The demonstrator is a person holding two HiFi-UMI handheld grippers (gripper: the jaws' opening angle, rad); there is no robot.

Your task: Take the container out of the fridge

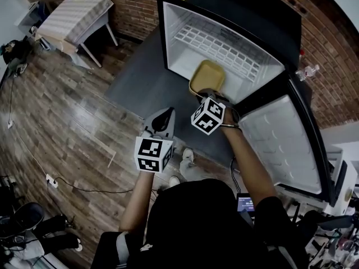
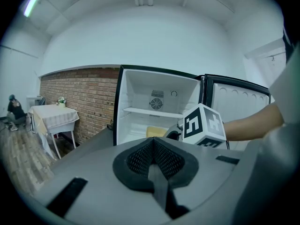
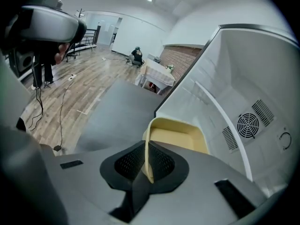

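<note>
Your right claw [image 3: 145,165] is clamped on the rim of the yellow container [image 3: 180,137], just inside the fridge [image 3: 243,78] mouth. Draw it out level and slowly; your left claw [image 2: 153,161] hangs closed on nothing outside

The container [image 3: 180,137] is a pale yellow, shallow, open tub with rounded corners. It sits tilted at the front edge of the compartment below the shelf [image 1: 216,46] of the black fridge [image 1: 224,13], which is white inside with its door [image 1: 280,144] swung open. The tub's near wall is pinched between the fingers [image 3: 127,164] of my right gripper [image 3: 147,159].
</note>
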